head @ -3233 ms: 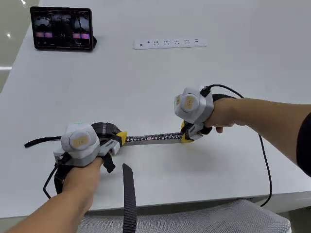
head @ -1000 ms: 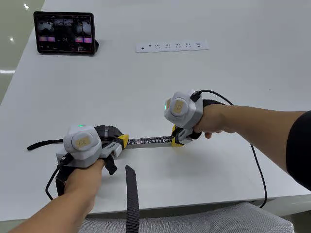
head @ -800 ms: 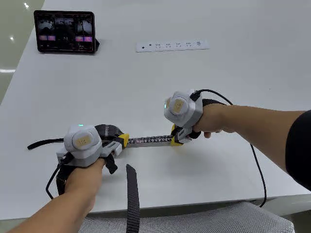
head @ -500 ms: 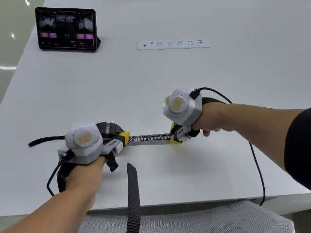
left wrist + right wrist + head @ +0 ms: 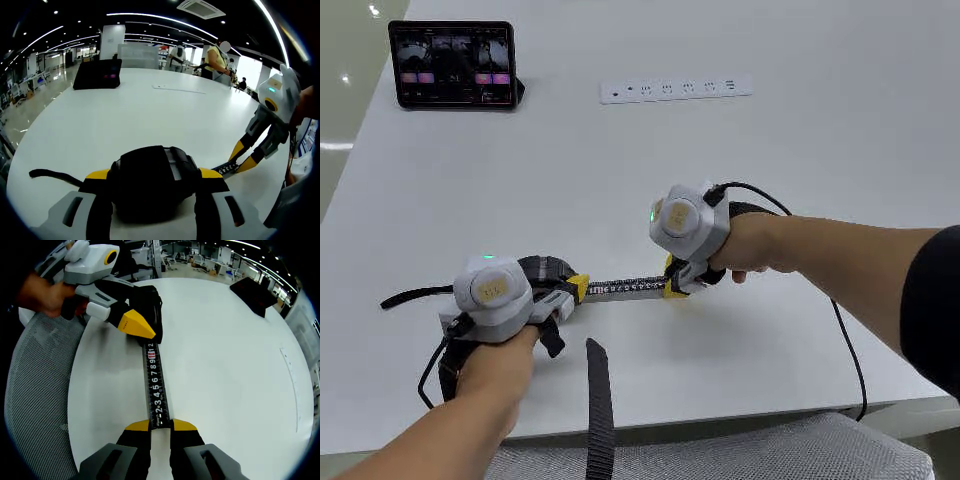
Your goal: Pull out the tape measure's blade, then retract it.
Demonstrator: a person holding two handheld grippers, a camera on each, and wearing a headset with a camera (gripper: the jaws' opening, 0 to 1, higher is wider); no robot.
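The black tape measure case [image 5: 150, 182] lies on the white table, and my left gripper [image 5: 155, 175] is shut on it with a yellow-tipped jaw on each side. In the head view the case [image 5: 544, 270] sits at the lower left under the left gripper [image 5: 560, 293]. A short length of blade [image 5: 154, 385] runs from the case [image 5: 151, 302] to my right gripper [image 5: 161, 426], which is shut on the blade's end; the numbers run up to about 12. The blade [image 5: 625, 289] lies flat between the two grippers, with the right gripper [image 5: 674, 286] at its right end.
A tablet [image 5: 450, 63] stands at the far left of the table and a white power strip [image 5: 675, 88] lies at the back. A black strap [image 5: 598, 400] hangs over the near table edge. A mesh chair [image 5: 770, 450] is below that edge.
My right gripper has moved left toward the case while holding the blade's end, so the exposed blade is shorter. The left gripper and case have stayed put.
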